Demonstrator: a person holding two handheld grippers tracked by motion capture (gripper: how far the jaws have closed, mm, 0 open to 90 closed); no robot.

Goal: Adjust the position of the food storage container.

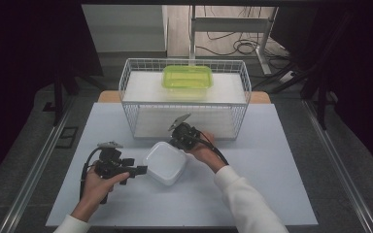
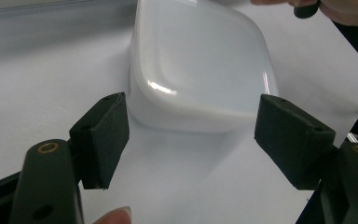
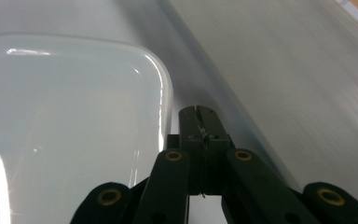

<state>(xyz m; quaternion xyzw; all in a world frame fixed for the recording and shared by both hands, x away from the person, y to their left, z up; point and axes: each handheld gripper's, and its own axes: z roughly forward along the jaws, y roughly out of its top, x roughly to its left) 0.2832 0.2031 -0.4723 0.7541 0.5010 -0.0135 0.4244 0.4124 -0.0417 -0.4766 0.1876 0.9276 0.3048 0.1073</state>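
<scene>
Left tool [image 2: 191,135] stands released, its jaws flanking the near corner of the white container [image 2: 200,70] without contact. Right tool [image 3: 198,116] is clenched empty just beside the container; that view is motion-blurred, with the container cut off at the left edge.

A pale, white-topped desk [image 1: 272,194] fills the lower middle of the high view, with a strip of wooden edge [image 1: 260,97] showing at its far side. Grey carpeted floor [image 1: 24,160] lies around it, crossed by metal rails [image 1: 34,170] at left and right. At top centre, a lit patch of light floor holds a grey desk frame [image 1: 233,24] and loose black cables [image 1: 240,47]. Both upper corners are dark.
</scene>
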